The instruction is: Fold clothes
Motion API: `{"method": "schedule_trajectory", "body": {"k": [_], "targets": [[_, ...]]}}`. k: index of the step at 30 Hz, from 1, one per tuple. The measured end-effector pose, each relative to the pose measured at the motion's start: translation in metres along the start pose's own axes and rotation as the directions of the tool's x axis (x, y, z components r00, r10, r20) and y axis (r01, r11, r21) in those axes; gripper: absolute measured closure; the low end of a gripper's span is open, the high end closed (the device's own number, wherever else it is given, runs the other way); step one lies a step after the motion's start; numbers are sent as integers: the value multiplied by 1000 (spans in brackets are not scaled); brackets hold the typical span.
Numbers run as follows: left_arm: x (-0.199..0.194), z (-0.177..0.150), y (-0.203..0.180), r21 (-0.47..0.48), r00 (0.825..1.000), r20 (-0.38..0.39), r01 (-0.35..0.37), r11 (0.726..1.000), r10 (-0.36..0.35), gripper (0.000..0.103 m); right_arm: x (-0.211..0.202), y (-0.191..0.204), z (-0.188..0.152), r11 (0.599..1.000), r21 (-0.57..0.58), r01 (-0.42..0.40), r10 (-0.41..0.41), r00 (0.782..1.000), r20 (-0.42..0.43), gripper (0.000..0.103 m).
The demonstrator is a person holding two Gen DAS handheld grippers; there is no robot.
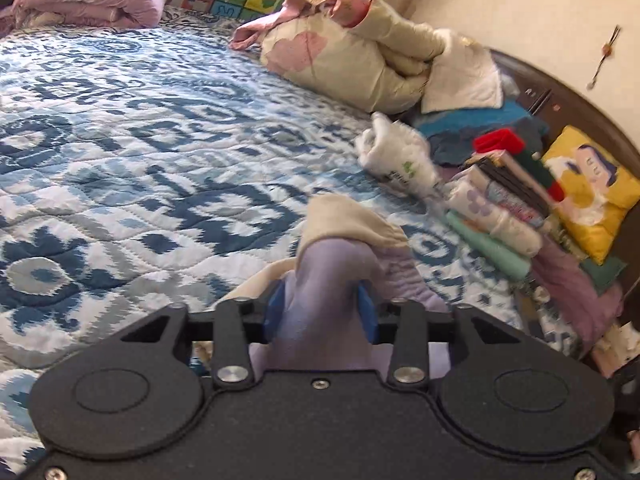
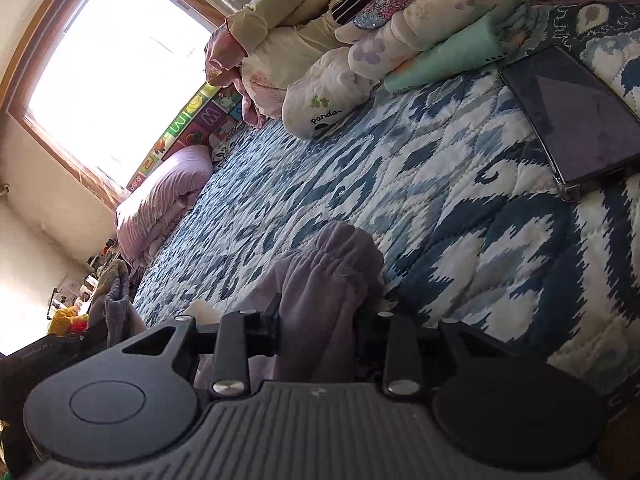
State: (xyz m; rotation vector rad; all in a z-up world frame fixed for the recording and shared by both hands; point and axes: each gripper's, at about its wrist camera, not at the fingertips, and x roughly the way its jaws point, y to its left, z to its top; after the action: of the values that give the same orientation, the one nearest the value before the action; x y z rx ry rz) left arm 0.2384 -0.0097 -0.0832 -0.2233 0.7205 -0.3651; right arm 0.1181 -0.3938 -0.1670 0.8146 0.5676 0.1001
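A lilac garment with a cream lining (image 1: pixel 340 248) is bunched between the blue-padded fingers of my left gripper (image 1: pixel 320 308), which is shut on it above the blue patterned quilt (image 1: pixel 140 140). My right gripper (image 2: pixel 320 320) is shut on the same lilac garment (image 2: pixel 332 264) at its gathered elastic edge. More of the garment hangs at the left of the right wrist view (image 2: pixel 116 304).
A stack of folded clothes (image 1: pixel 500 208) lies at the bed's right side, also in the right wrist view (image 2: pixel 420 20). A white "panda" garment (image 2: pixel 324 96), a dark tablet (image 2: pixel 572 116), rolled duvets (image 1: pixel 360 52) and a yellow cushion (image 1: pixel 588 192) lie around.
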Motion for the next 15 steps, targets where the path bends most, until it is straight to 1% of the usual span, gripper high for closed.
{"method": "schedule_trajectory", "body": {"k": [1, 2, 3, 4, 6, 9, 11, 12, 13, 14, 15], "targets": [[6, -2, 3, 17, 999, -11, -49, 999, 49, 51, 0, -1, 0, 1000, 3, 2, -2, 1000, -2, 70], [8, -3, 8, 7, 999, -20, -50, 999, 50, 49, 1, -2, 0, 1000, 6, 4, -4, 1000, -4, 70], [12, -5, 15, -14, 999, -34, -38, 999, 38, 43, 1, -2, 0, 1000, 5, 7, -7, 1000, -4, 67], [16, -6, 20, -27, 998, -50, -36, 999, 35, 40, 0, -3, 0, 1000, 4, 9, -9, 1000, -2, 67], [24, -9, 28, -48, 996, -79, -37, 998, 34, 38, -1, -3, 1, 1000, 4, 12, -12, 1000, -1, 63], [39, -15, 37, -96, 992, -123, -32, 995, 20, 38, 0, -4, 2, 1000, -1, 12, -12, 1000, 1, 62], [39, -20, 37, -131, 994, -112, 7, 991, -22, 60, 0, -5, 2, 1000, 0, 13, -13, 1000, 2, 61], [39, -23, 37, -148, 994, -104, 28, 989, -44, 76, 1, -5, 3, 1000, 1, 14, -14, 1000, 2, 61], [37, -24, 36, -151, 994, -92, 36, 988, -50, 82, 1, -5, 3, 1000, -2, 12, -12, 1000, 4, 61], [34, -25, 35, -151, 995, -80, 40, 988, -53, 84, 2, -4, 3, 1000, -9, 7, -7, 1000, 6, 61], [31, -25, 34, -158, 996, -66, 46, 986, -57, 86, 2, -3, 4, 1000, -17, 1, -1, 1000, 9, 65]]}}
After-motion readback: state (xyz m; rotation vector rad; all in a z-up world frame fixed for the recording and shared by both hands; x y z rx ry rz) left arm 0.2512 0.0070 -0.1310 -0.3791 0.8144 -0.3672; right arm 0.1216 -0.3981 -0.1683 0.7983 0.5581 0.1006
